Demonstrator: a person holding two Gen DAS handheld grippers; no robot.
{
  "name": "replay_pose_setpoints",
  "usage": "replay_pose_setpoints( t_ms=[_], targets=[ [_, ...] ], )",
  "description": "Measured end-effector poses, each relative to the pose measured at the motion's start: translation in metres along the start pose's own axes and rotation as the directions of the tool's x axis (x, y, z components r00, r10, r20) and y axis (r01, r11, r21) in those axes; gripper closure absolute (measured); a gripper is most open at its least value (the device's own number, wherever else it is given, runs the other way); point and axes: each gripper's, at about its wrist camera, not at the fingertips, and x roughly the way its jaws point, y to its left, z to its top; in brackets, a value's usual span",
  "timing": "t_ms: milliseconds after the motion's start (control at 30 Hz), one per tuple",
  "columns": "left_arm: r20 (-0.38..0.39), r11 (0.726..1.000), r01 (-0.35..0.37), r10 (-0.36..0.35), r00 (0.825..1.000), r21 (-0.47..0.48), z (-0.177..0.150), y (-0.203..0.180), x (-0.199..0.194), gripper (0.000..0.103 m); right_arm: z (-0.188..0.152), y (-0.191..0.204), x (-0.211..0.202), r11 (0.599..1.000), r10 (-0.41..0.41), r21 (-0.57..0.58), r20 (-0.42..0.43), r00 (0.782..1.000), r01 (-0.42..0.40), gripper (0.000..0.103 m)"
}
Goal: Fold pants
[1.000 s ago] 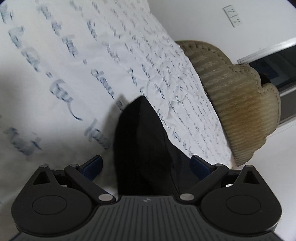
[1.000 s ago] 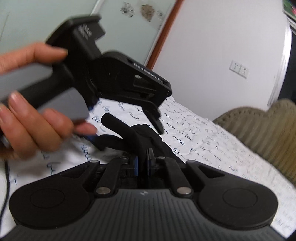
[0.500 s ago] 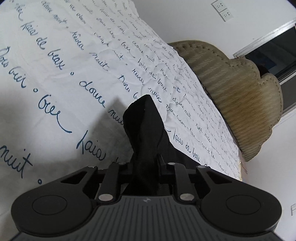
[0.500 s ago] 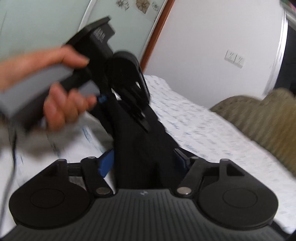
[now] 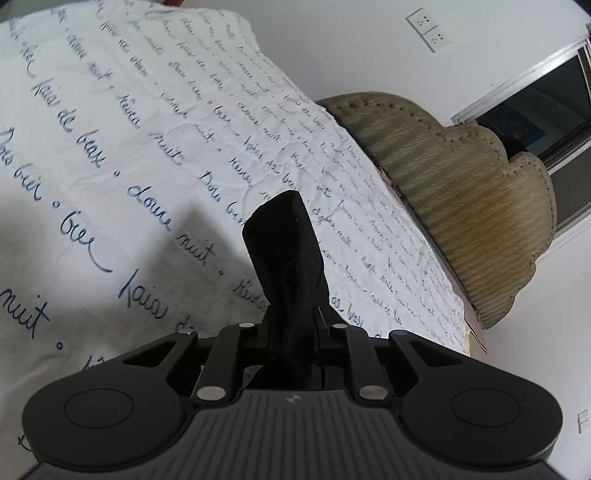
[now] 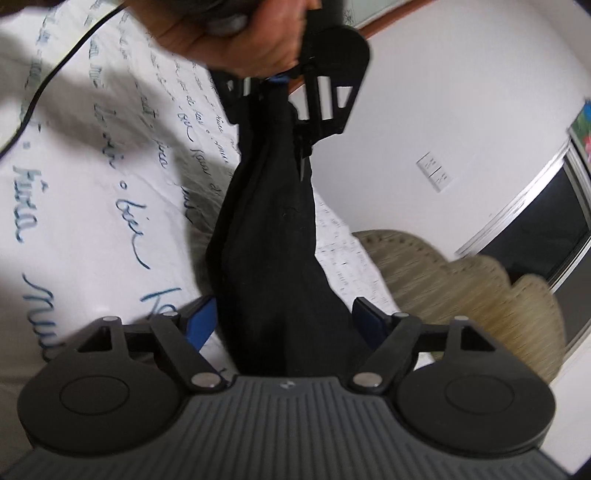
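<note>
The black pants (image 6: 273,229) hang in the air above the bed, stretched between the two grippers. My left gripper (image 5: 293,317) is shut on a bunched end of the pants (image 5: 284,251), which sticks up past its fingers. In the right wrist view the left gripper (image 6: 280,83) shows at the top, held by a hand, with the cloth hanging from it. My right gripper (image 6: 284,314) is open, its blue pads on either side of the hanging cloth, not pinching it.
A white bed sheet with blue handwriting print (image 5: 129,129) covers the bed below. A beige quilted cushion or headboard (image 5: 461,192) lies along the bed's right edge. A black cable (image 6: 48,77) runs over the sheet. White wall with sockets (image 5: 430,27) behind.
The left gripper closed on the pants a second ago and has lifted them. The right gripper opened and released the cloth, which now hangs between its pads.
</note>
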Motion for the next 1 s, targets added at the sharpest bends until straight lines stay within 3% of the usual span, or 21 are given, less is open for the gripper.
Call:
replay_pose_setpoints(
  t_ms=[67, 100, 133, 233, 333, 567, 1000],
  targets=[
    [0.007, 1.000, -0.018, 0.018, 1.000, 0.021, -0.001, -0.010, -0.001, 0.087, 0.001, 0.003, 0.002, 1.000, 0.030, -0.007, -0.004, 1.000, -0.030, 0.079],
    [0.008, 0.999, -0.028, 0.028, 1.000, 0.029, -0.002, -0.014, -0.001, 0.087, 0.001, 0.005, 0.004, 0.999, 0.041, -0.006, -0.007, 0.999, -0.041, 0.090],
    [0.014, 0.998, -0.039, 0.038, 0.999, 0.045, -0.004, -0.019, -0.001, 0.087, -0.001, 0.009, 0.005, 0.999, 0.043, -0.017, -0.009, 0.999, -0.043, 0.093],
    [0.042, 0.992, -0.073, 0.070, 0.997, 0.099, -0.007, -0.035, -0.006, 0.087, -0.003, 0.007, 0.002, 0.999, 0.042, 0.012, 0.020, 0.999, -0.042, 0.094],
    [0.074, 0.985, -0.096, 0.086, 0.993, 0.143, -0.010, -0.055, -0.012, 0.087, -0.004, -0.019, 0.001, 0.983, 0.084, 0.162, 0.043, 0.996, -0.089, 0.094],
    [0.148, 0.969, -0.118, 0.087, 0.985, 0.217, -0.023, -0.109, -0.019, 0.087, -0.022, -0.072, -0.010, 0.890, 0.126, 0.427, 0.104, 0.986, -0.159, 0.094],
    [0.164, 0.915, -0.114, 0.053, 0.985, 0.388, -0.070, -0.207, 0.000, 0.087, -0.077, -0.125, -0.032, 0.709, 0.074, 0.687, 0.152, 0.986, -0.159, 0.094]
  ],
)
